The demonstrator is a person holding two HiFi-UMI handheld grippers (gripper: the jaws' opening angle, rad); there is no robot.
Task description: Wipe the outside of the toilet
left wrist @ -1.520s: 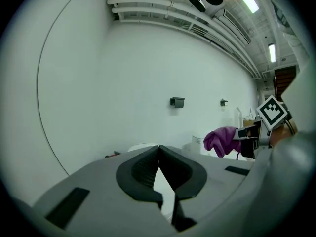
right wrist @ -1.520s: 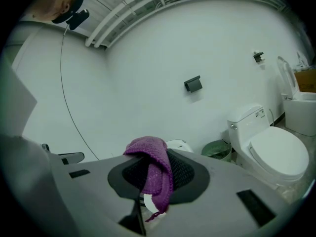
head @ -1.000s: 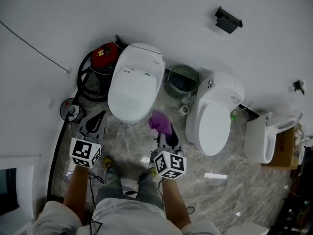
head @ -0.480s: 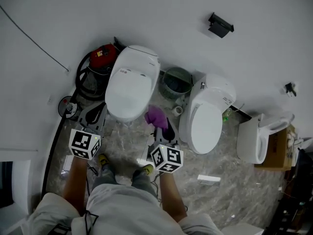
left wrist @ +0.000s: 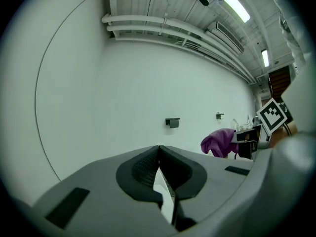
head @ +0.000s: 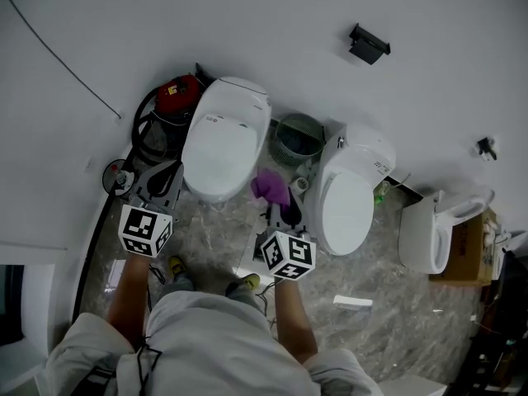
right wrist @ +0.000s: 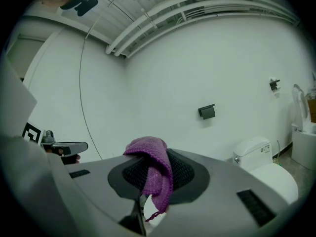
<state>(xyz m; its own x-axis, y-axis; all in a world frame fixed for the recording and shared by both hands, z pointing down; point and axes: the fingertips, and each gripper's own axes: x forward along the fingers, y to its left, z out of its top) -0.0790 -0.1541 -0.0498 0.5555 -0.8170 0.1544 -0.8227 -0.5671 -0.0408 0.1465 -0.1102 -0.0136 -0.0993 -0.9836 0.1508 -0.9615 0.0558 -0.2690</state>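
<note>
Standing over the white toilet (head: 221, 143), a person readies a purple cloth (head: 271, 188) clamped in the right gripper (head: 279, 211) at its right side, the left gripper (head: 167, 178) closed and empty at its left, the next move likely pressing cloth to porcelain.

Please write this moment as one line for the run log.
left tongs: shut, empty | right tongs: shut on purple cloth | cloth: in air between left toilet and right toilet | contact: none seen
</note>
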